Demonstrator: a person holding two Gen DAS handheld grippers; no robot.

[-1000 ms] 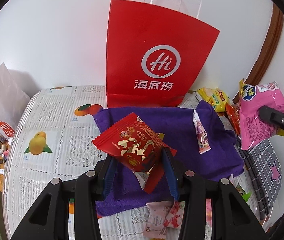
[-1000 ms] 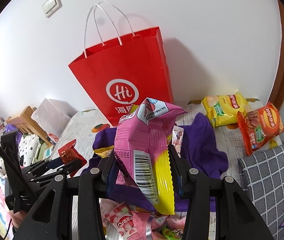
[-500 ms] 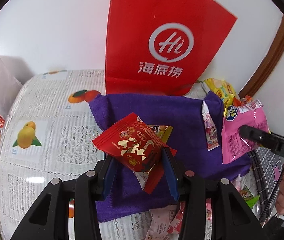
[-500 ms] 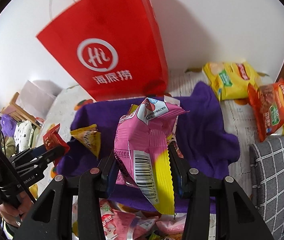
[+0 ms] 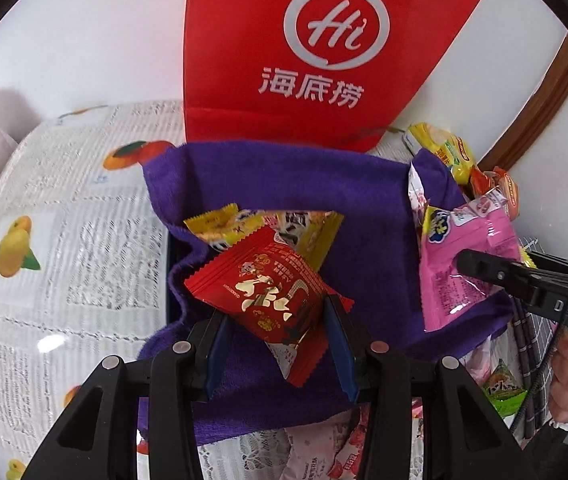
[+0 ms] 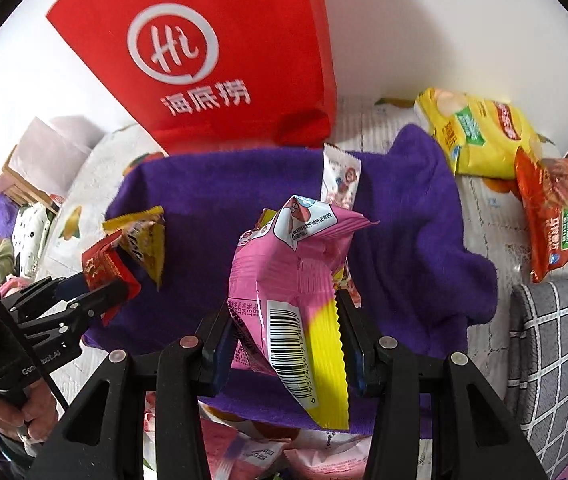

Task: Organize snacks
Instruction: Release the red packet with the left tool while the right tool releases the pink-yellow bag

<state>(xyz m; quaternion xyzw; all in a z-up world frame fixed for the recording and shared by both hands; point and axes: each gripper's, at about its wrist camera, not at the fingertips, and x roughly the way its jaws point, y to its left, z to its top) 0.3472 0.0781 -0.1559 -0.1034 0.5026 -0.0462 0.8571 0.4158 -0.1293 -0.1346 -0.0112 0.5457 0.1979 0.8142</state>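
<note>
Both the left gripper (image 5: 275, 340) and the right gripper (image 6: 288, 344) are matte black plastic frames with silver screws, blue pads inside the fingers (image 5: 215, 352), white lettering and a thin black cable.

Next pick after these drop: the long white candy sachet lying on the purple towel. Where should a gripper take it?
Grip the white sachet across its narrow width near the middle, coming from above; it lies flat and lengthwise on the purple towel, so its long edges are free.
</note>
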